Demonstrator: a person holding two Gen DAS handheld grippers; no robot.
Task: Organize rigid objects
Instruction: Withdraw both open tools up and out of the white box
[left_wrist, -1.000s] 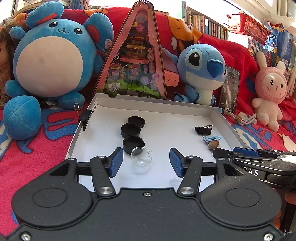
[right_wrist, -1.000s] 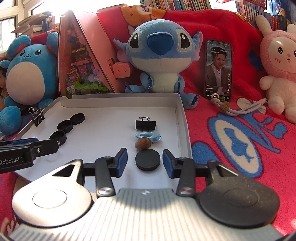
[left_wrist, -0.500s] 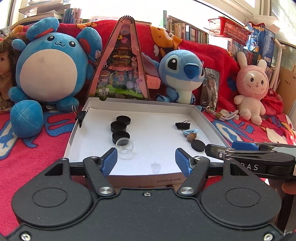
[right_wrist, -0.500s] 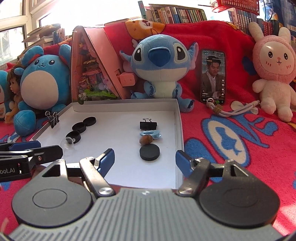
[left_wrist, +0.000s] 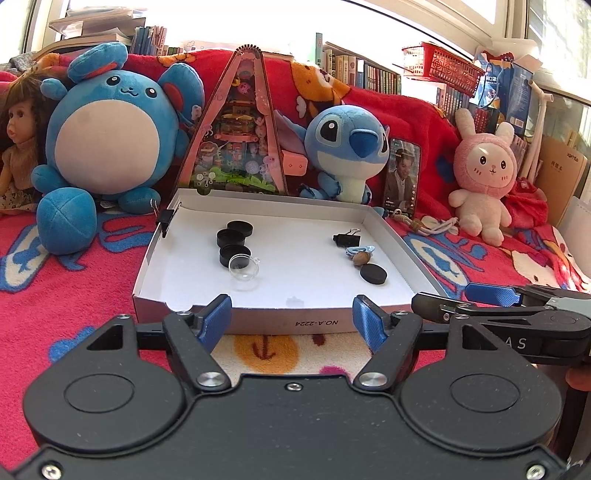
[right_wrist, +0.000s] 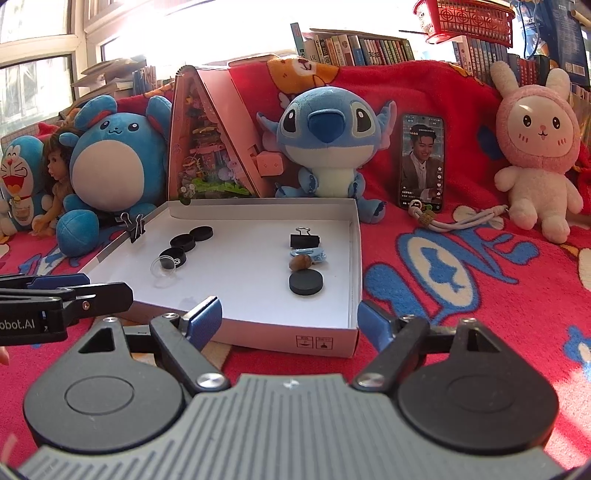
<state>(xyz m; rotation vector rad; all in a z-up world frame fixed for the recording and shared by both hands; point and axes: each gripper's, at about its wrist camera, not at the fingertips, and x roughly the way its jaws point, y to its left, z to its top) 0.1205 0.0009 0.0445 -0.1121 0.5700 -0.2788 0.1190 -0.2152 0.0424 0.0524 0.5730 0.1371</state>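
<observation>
Left wrist: left claw just spread wider, empty, short of box; right claw likewise.

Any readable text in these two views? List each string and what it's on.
"NO.A-2224", printed upside down, on the near wall of the white box.
"obot.AI", cut off at the frame edge, on the left tool.
"AS", partly hidden, on the right tool.
Book spines, phone screen, the cardboard at far right and the symbols on the box corner: too small or blurred to read.
</observation>
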